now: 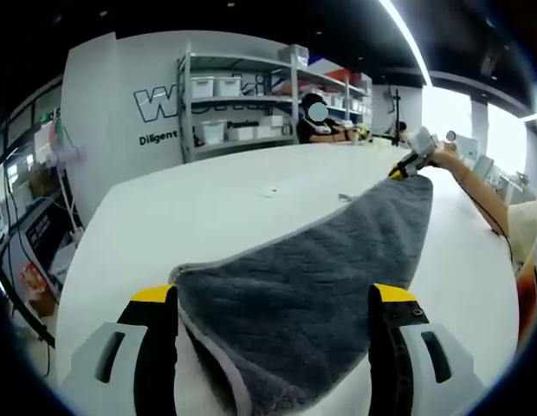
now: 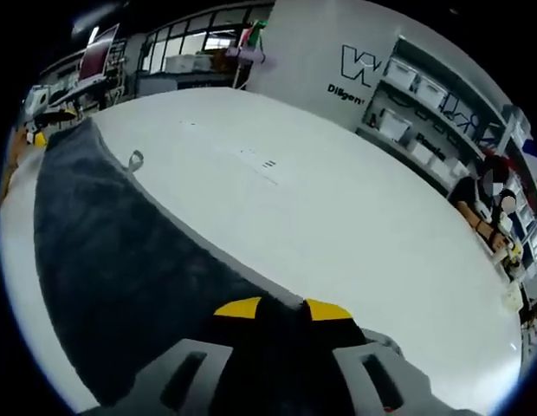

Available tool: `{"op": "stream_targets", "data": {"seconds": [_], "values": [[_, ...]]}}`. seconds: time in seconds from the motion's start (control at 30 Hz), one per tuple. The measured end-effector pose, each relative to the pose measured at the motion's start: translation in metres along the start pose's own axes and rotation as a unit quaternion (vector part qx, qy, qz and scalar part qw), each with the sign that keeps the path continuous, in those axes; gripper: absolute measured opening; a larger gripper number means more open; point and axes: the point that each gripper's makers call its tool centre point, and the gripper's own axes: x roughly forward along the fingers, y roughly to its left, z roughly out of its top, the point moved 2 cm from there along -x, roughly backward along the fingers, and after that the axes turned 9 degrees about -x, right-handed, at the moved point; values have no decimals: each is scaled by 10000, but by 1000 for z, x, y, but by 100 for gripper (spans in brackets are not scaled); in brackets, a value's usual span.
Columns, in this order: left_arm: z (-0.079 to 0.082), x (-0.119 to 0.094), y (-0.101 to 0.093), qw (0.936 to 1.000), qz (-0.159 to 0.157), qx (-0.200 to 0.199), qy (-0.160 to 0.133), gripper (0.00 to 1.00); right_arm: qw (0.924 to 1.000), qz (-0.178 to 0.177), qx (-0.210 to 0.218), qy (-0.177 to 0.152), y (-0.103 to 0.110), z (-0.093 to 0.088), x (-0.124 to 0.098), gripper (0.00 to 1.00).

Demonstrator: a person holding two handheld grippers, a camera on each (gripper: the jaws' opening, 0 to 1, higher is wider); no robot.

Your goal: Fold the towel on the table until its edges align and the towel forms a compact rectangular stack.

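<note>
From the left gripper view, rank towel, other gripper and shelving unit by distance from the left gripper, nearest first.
1. Towel: between the left gripper's jaws, stretching away right.
2. Right gripper: at the towel's far corner, upper right.
3. Shelving unit: past the table, against the back wall.

Bright, even indoor light: a long ceiling strip light [image 1: 405,36] in the left gripper view, with blown-out daylight from windows [image 1: 442,111] at the right; the white table [image 1: 216,208] is near glare, with only soft shadows. Strong fisheye bending curves shelves [image 1: 251,95] and table edges toward the rim. In the right gripper view the dark towel [image 2: 113,260] loses texture, and the near jaws are slightly soft.
</note>
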Motion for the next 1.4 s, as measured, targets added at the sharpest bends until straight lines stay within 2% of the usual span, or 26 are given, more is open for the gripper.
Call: {"op": "stream_targets", "data": {"seconds": [0.07, 0.23, 0.37, 0.43, 0.53, 0.67, 0.9, 1.0, 1.13, 1.3, 1.4], "values": [[0, 0, 0, 10000, 3, -4, -4, 89, 10000, -67, 18, 4, -2, 2, -5, 28], [0, 0, 1, 10000, 11, -17, -6, 89, 9997, -218, -46, -132, -9, 14, -18, 30], [0, -1, 2, 10000, 17, -19, -9, 89, 9977, -377, -62, -561, -12, 34, -28, 35], [1, -1, 2, 10000, 18, -30, -25, 89, 9921, -673, -40, -1057, -20, 56, -40, 35], [2, -2, 2, 10000, 28, -54, -54, 89, 9854, -793, 74, -1505, -24, 76, -59, 35], [1, -2, 2, 10000, 20, -65, -40, 88, 9836, -938, 64, -1538, -24, 83, -80, 38], [1, -3, 3, 9999, 20, -100, -27, 88, 9827, -996, 128, -1554, -13, 85, -98, 69], [3, -4, 4, 9999, 28, -124, -69, 88, 9821, -1022, 141, -1577, -11, 82, -105, 73], [3, -4, 7, 9999, 46, -146, -68, 88, 9807, -1246, 160, -1499, -10, 67, -117, 79], [2, -3, 7, 9999, 74, -136, -70, 87, 9745, -1249, 710, -1721, -1, 49, -124, 82], [2, -3, 7, 9998, 90, -145, -89, 87, 9745, -1145, 893, -1710, 5, 39, -120, 86]]}}
